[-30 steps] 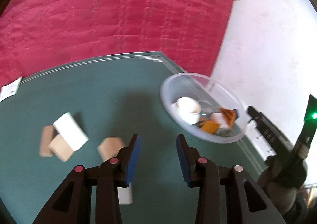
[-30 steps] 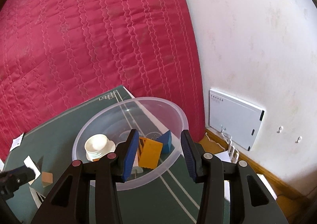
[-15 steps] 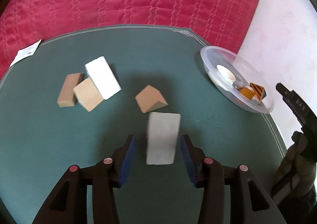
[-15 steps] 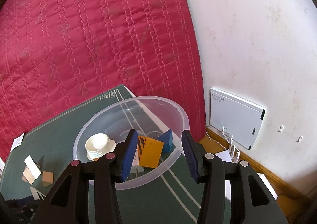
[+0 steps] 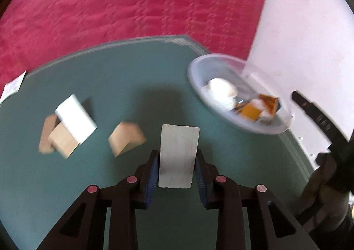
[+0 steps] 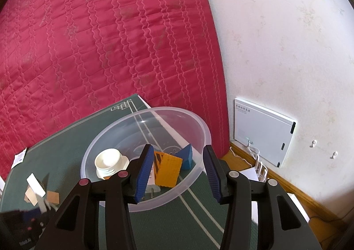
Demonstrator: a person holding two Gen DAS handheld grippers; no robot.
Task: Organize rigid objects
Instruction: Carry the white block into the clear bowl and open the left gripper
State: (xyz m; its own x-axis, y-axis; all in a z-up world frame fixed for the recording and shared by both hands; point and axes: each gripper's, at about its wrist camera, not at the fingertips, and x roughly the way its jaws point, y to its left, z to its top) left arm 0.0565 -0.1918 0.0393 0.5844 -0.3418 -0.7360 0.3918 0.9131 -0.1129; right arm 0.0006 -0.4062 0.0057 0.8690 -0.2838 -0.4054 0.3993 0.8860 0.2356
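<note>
Green mat (image 5: 124, 86) before a red quilt; wooden blocks (image 5: 66, 130) lie far left; left gripper (image 5: 177, 174) is closing on a pale block (image 5: 178, 157), long axis pointing away; bowl (image 5: 199, 77) far right, under the empty, parted right gripper (image 6: 179, 172)

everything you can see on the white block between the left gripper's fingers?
The white block is a flat rectangular slab, off-white with faint streaks, matte, possibly painted wood. It lies lengthwise between the left gripper's blue pads, pointing away from the camera over the green mat. The jaws are closing, the pads at its long sides. Whether it has left the mat cannot be told.
</note>
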